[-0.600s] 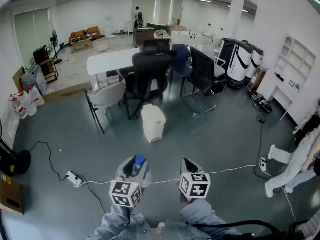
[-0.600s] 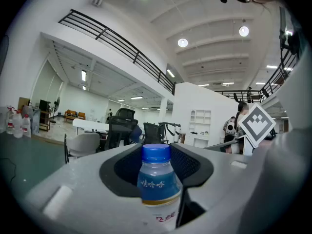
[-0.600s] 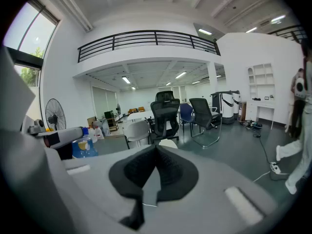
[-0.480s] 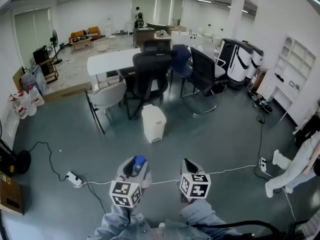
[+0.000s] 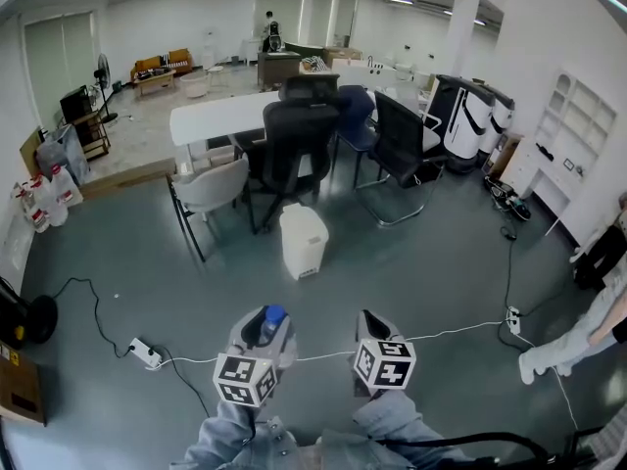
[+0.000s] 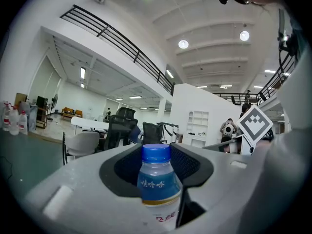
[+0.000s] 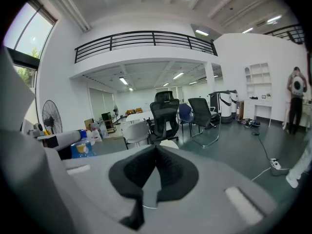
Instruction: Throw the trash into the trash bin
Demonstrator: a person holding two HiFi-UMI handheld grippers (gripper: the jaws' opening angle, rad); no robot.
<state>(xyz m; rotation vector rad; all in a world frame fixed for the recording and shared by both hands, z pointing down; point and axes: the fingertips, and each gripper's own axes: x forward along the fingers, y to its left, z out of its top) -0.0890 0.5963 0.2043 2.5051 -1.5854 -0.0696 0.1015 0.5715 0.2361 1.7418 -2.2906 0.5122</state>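
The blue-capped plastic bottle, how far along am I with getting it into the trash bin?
Done: the clear plastic bottle with a blue cap is picked up, clamped in the left gripper. In hand: carrying it; the white trash bin stands ahead on the grey floor, near the black office chairs, not reached yet. Left: walk up and drop it in. The right gripper is shut and empty.

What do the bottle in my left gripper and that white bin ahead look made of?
The bottle is likely clear plastic: it has a see-through shoulder, a glossy blue label and a smooth blue cap. The bin looks like white moulded plastic, smooth and matte with rounded corners, but it is too far away to be sure.
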